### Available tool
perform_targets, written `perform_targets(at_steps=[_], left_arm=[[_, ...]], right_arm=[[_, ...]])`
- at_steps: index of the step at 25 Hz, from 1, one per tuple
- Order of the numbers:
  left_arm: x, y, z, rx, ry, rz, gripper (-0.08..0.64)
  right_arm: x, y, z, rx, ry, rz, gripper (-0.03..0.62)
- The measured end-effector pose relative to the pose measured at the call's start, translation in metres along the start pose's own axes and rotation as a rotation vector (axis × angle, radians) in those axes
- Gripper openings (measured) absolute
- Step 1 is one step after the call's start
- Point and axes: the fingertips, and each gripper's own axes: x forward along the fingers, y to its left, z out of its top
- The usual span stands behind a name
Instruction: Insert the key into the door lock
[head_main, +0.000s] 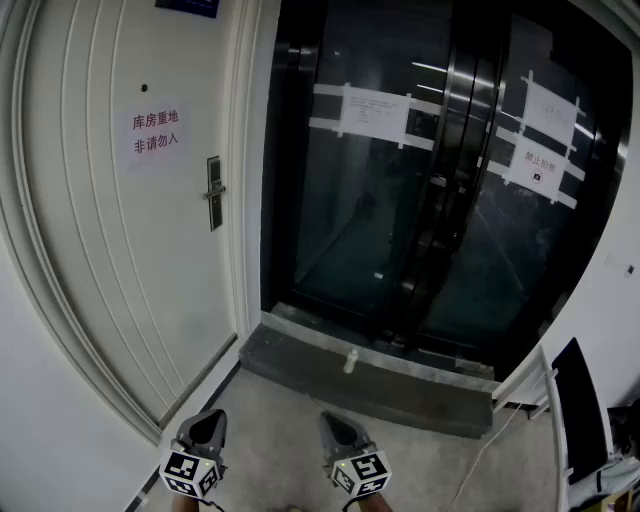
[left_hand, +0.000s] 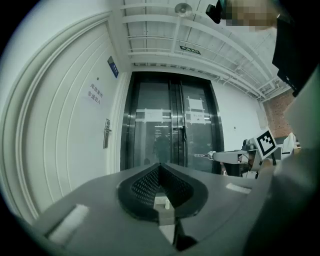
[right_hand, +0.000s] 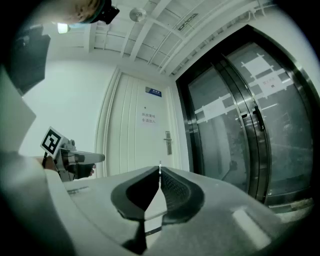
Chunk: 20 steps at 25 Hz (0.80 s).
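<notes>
The white door (head_main: 110, 230) stands at the left, with its metal lock plate and handle (head_main: 213, 192) near its right edge. The lock also shows in the left gripper view (left_hand: 106, 132) and, straight ahead and far off, in the right gripper view (right_hand: 168, 142). My right gripper (head_main: 337, 422) is shut on a thin key (right_hand: 160, 166), whose tip pokes out between the jaws. From the side, the key (left_hand: 201, 156) projects level from that gripper. My left gripper (head_main: 207, 420) is shut with nothing in it (left_hand: 160, 165). Both grippers are held low, well short of the door.
Dark glass double doors (head_main: 420, 200) with taped paper notices fill the middle and right. A grey stone threshold step (head_main: 360, 375) lies in front of them. A printed sign (head_main: 155, 135) hangs on the white door. A dark panel (head_main: 585, 400) leans at the far right.
</notes>
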Motion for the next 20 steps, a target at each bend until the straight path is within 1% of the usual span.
perform_targets(at_steps=[14, 20], left_arm=[[-0.0023, 0.0037, -0.0021, 0.007, 0.006, -0.019, 0.003], [-0.0019, 0.0051, -0.0082, -0.003, 0.009, -0.043, 0.003]], right_arm=[[-0.0002, 0.0024, -0.0006, 0.014, -0.004, -0.027, 0.011], [0.0000, 0.0025, -0.0028, 0.016, -0.005, -0.049, 0.011]])
